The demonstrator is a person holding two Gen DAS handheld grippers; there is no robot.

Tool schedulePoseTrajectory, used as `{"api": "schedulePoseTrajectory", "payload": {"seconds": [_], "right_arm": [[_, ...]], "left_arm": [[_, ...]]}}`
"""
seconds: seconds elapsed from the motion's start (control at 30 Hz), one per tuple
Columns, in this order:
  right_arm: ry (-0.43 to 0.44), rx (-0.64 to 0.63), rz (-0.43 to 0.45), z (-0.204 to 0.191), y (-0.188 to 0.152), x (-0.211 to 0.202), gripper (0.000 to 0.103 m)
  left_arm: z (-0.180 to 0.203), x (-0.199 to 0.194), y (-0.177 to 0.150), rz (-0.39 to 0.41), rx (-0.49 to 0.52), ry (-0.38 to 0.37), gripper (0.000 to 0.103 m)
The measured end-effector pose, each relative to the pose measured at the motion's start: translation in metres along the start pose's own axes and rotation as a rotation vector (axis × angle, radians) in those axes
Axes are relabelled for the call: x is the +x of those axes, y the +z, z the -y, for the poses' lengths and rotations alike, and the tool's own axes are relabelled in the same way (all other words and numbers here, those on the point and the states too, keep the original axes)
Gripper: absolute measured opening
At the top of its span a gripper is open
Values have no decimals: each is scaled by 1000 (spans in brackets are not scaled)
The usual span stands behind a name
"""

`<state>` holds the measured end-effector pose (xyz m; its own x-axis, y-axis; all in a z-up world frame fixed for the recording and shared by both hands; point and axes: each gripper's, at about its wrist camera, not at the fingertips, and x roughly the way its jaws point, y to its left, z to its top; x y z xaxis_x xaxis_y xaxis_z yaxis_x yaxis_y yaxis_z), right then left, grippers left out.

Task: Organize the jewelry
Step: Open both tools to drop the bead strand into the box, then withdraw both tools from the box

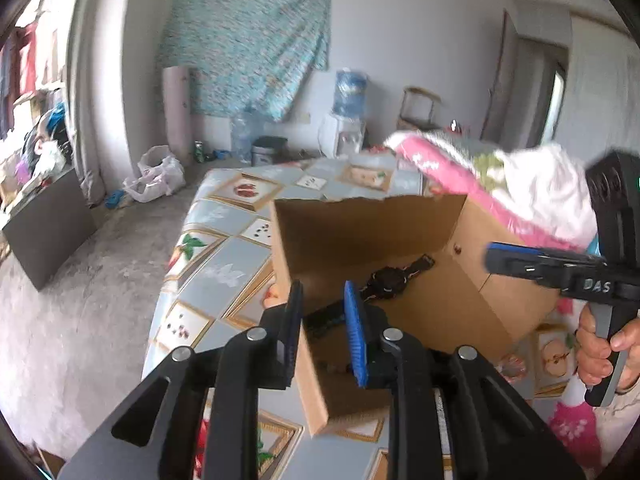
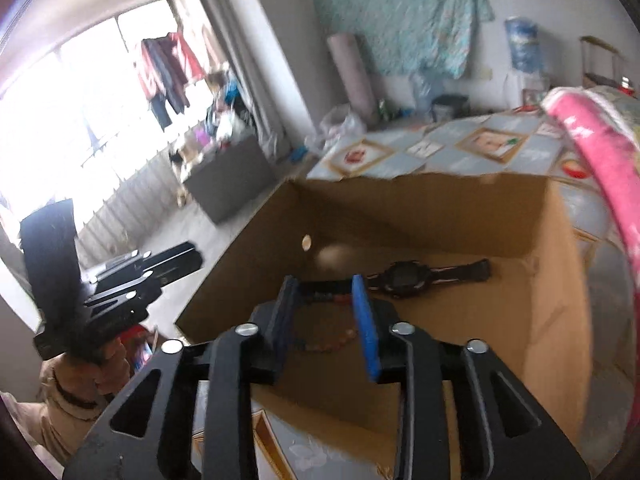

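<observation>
— Now, what's the setting?
— A patchwork-covered bed [image 1: 224, 276] carrying an open cardboard box [image 2: 432, 216], its far edge torn, with a pink bundle of cloth [image 1: 492, 196] just beside it.

— And the jewelry?
— A dark wristwatch [image 2: 404, 278] lies flat on the box floor; a beaded bracelet [image 2: 332, 340] lies nearer, seen between the right gripper's fingers.

— The tongs?
— The right gripper [image 2: 326, 320] hangs above the bracelet, jaws moderately apart and empty. The left gripper [image 1: 322, 316] hovers at the box's near wall, jaws narrowly apart, gripping nothing.

— Best approach?
— Probably lower the right straight down, straddle the beads, close gently; the left could steady the box wall.
</observation>
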<state>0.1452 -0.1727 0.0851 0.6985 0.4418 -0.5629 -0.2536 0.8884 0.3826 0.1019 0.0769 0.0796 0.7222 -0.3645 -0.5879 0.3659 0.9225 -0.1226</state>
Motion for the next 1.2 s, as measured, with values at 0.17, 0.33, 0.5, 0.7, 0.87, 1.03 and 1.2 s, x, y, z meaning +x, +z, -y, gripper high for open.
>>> {"api": "schedulePoseTrajectory", "payload": {"seconds": [0.17,0.33,0.5,0.7,0.87,1.03,1.2], "right_arm": [[-61,73,63,23,-23,-43,49],[-155,122,142,45,-42,-72,62],[-209,214,105,77,-52,-67,64],[-129,348,43,107,-62,-44,61],[-106,324,25,103,-54,-36,51],[-146,276,21,100,-51,-34,45],[-138,269,17,104,-43,-22,44]], "left_arm": [[-2,-23,-24,21,-40,5,36],[2,-37,-55,32,-97,-23,41],[4,-28,-68,1,-132,-26,54],[6,-9,-73,-32,-148,-33,58],[19,-4,-78,-31,-108,-66,61],[21,-4,-78,-21,-115,-66,62],[16,-1,-75,-13,-131,-57,62]]}}
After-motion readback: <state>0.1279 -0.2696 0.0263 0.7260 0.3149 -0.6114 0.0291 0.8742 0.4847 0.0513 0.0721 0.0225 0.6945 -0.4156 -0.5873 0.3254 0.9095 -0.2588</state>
